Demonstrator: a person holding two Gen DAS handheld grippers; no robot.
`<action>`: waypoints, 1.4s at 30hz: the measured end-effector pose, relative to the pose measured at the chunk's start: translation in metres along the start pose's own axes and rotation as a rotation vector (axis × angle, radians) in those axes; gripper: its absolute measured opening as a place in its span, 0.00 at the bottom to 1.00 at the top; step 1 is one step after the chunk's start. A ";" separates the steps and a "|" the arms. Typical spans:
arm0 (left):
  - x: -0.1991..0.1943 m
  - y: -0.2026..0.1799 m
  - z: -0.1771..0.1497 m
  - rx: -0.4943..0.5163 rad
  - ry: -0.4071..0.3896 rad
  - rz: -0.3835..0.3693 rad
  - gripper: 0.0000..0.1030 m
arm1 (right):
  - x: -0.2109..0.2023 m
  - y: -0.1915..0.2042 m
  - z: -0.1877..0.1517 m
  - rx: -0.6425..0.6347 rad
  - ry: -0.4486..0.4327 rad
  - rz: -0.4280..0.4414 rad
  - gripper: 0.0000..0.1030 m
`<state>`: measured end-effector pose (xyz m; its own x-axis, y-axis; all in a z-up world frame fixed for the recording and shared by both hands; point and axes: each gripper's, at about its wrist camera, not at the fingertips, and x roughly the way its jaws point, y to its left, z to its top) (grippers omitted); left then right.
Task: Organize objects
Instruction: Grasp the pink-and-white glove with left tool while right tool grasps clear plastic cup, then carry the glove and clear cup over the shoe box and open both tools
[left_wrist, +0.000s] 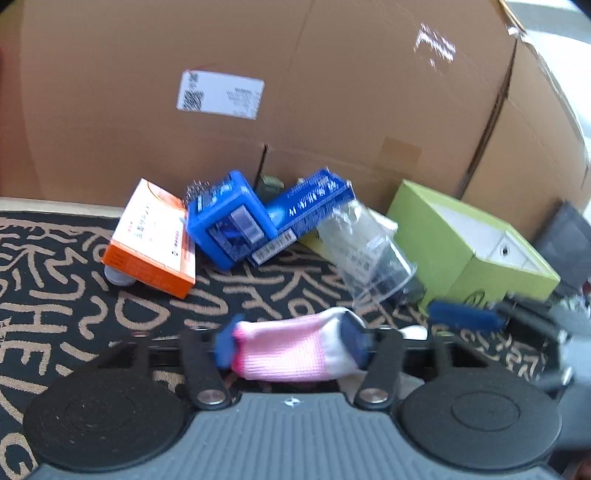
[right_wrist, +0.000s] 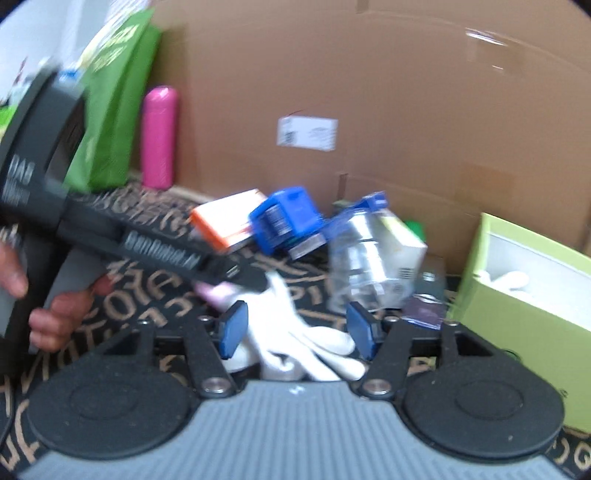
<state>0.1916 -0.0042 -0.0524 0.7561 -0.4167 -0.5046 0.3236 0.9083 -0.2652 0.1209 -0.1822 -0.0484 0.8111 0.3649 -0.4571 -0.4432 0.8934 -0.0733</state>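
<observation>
Left tongs (left_wrist: 291, 347) are clamped on the pink cuff of the glove (left_wrist: 288, 354), down on the patterned rug (left_wrist: 74, 295). Right tongs (right_wrist: 297, 330) sit half open round its white fingers, pads not pressing. Soft, light, floppy, so I'd grab bunched fabric, not one finger.

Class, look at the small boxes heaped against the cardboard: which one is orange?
The flat carton at the left end of the heap. It has an orange and white face, while the two boxes beside it are blue.
</observation>
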 end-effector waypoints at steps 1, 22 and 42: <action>0.001 0.000 -0.001 0.017 0.007 -0.002 0.26 | 0.001 -0.006 0.001 0.034 -0.008 -0.009 0.57; 0.003 0.001 -0.004 0.131 0.042 -0.092 0.42 | 0.068 -0.024 0.020 0.326 -0.005 -0.070 0.14; -0.014 0.003 -0.005 0.040 -0.015 -0.151 0.07 | 0.027 -0.022 0.029 0.263 -0.158 -0.058 0.06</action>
<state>0.1792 0.0046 -0.0497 0.7056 -0.5486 -0.4486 0.4564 0.8361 -0.3046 0.1636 -0.1843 -0.0338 0.8905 0.3295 -0.3136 -0.2976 0.9434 0.1462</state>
